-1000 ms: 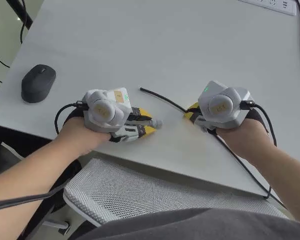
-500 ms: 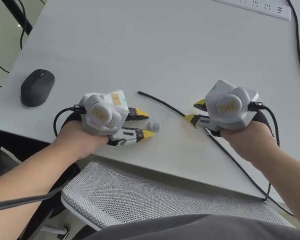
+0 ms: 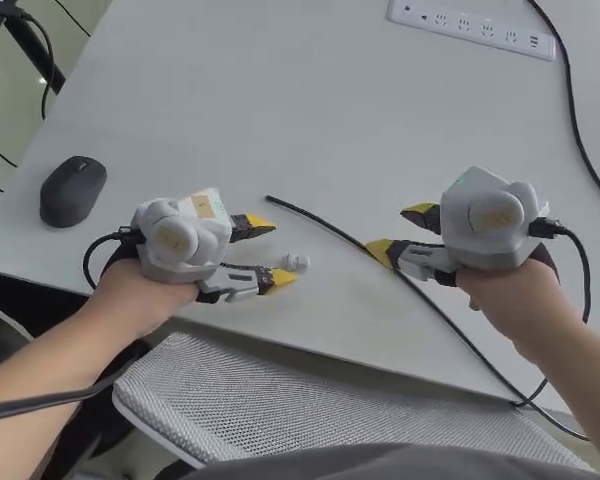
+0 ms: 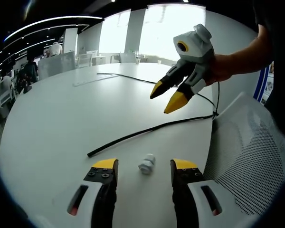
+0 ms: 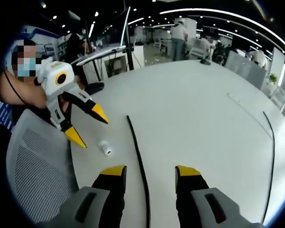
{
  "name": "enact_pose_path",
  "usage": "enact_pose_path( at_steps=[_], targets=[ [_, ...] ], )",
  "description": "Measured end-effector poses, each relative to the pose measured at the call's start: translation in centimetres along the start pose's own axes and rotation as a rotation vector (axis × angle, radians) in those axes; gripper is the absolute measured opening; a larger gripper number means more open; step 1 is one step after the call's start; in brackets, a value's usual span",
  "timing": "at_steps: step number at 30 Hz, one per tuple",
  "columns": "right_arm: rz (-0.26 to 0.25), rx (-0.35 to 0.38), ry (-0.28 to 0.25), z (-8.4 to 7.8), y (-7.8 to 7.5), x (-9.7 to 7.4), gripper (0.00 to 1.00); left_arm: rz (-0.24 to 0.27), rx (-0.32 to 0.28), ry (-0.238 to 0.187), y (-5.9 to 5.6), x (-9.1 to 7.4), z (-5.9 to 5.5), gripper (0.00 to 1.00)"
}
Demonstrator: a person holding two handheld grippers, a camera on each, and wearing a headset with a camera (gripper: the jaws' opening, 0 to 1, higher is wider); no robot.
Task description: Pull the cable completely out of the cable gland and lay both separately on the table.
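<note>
The cable (image 3: 325, 222) looks fully out of the cable gland (image 3: 294, 263) here. Both are lying on the white counter (image 3: 280, 90) and they're not touching. The gland sits near the front edge, right between the spread tips of the left hand-held gripper (image 3: 277, 252), which is wide open with nothing pinched. The right hand-held gripper (image 3: 391, 229) is spread too and empty, hovering over the cable's middle stretch. The cable's free end is just beyond the gland, and from there it runs diagonally to the near right and off the counter edge.

Handling-wise, my guess is the gland is a tiny, light plastic bit that'll roll or skitter if nudged, so squeeze it across the body. The cable is thin, light and bendy, with a gentle curve. I'd grab it close to the free end if it needs shifting.

The counter is smooth and looks slick. There's a mouse (image 3: 72, 190) over on the left, a power strip (image 3: 470, 28) at the far edge, and a mesh chair (image 3: 280, 400) at the near side. The room looks like a big open office with strip lights.
</note>
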State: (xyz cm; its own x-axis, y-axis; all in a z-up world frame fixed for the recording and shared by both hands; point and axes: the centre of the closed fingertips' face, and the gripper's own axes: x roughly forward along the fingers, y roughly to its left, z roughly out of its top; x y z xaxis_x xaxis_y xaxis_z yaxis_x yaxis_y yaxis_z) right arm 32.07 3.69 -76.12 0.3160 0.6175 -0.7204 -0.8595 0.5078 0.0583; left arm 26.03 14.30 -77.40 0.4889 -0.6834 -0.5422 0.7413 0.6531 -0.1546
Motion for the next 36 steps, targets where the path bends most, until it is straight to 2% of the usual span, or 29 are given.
enact_pose_path(
  at_steps=[6,10,17,23,29,36],
  targets=[
    [-0.001,0.024,-0.054,0.2,0.1,-2.4,0.46,0.019,-0.022,-0.005,-0.5,-1.0,0.0,0.49],
    [-0.006,0.042,-0.081,0.0,0.1,-3.8,0.5,0.022,-0.051,-0.019,-1.2,-1.7,0.5,0.53],
    [-0.012,0.095,-0.135,-0.8,0.3,-6.7,0.59,0.043,-0.094,-0.06,-2.1,-3.0,2.4,0.6],
    [-0.019,0.146,-0.172,-1.8,0.5,-9.0,0.63,0.061,-0.107,-0.068,-2.5,-4.0,3.1,0.65],
    [-0.03,0.192,-0.204,-3.0,0.6,-10.9,0.68,0.085,-0.139,-0.096,-2.5,-4.9,3.4,0.71],
    [-0.022,0.211,-0.232,-4.5,1.5,-12.2,0.75,0.097,-0.143,-0.084,-3.0,-5.5,2.8,0.76]
  ],
)
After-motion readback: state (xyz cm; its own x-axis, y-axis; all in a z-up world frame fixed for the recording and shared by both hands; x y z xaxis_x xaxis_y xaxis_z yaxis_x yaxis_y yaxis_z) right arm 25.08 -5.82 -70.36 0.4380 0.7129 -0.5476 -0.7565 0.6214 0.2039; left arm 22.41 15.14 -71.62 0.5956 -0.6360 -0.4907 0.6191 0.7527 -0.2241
